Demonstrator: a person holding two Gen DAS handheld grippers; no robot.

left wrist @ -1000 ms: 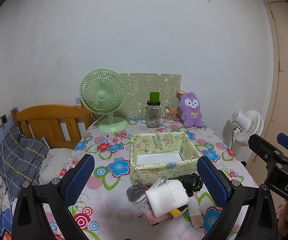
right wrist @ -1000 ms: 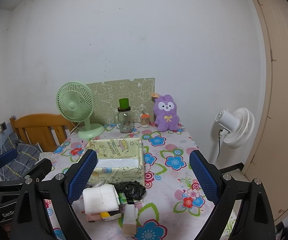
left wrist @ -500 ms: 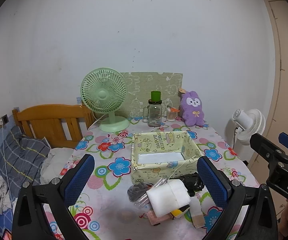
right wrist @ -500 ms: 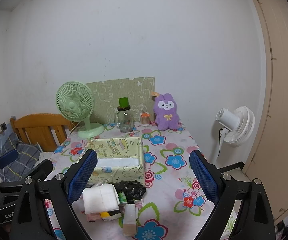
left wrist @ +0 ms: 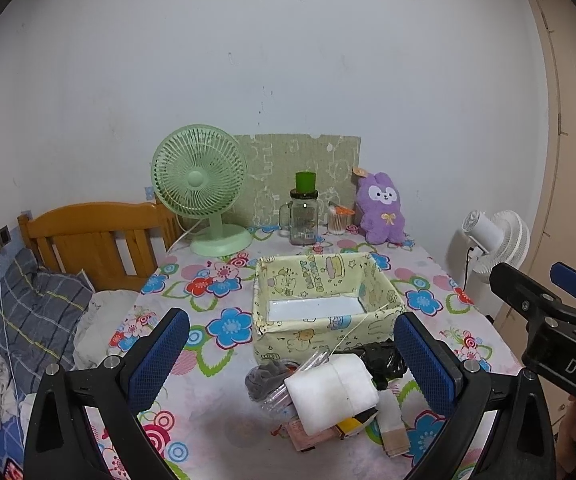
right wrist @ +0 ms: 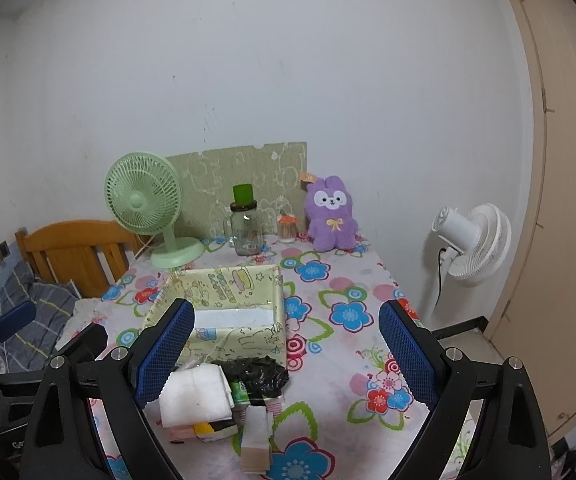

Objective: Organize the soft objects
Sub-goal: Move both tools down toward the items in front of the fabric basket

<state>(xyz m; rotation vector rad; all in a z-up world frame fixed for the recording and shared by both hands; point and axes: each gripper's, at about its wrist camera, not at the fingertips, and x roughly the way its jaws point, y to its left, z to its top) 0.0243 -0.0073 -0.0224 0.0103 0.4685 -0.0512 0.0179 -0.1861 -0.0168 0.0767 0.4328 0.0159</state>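
Observation:
A pale yellow fabric box (left wrist: 320, 304) (right wrist: 231, 304) with cartoon prints stands mid-table, holding nothing I can see. In front of it lies a small pile: a folded white cloth (left wrist: 332, 392) (right wrist: 193, 394), a crumpled black bag (left wrist: 382, 360) (right wrist: 255, 374), a grey cloth (left wrist: 263, 376), a beige strip (right wrist: 255, 436) and small packets. My left gripper (left wrist: 288, 356) hangs open above the near table edge, the pile between its blue pads without touching. My right gripper (right wrist: 283, 356) is open too, just right of the pile.
At the table's back stand a green desk fan (left wrist: 199, 196), a glass jar with green lid (left wrist: 304, 216), a small cup (left wrist: 338, 220) and a purple plush rabbit (left wrist: 382, 212). A wooden bed frame (left wrist: 87, 236) lies left, a white floor fan (right wrist: 472, 240) right.

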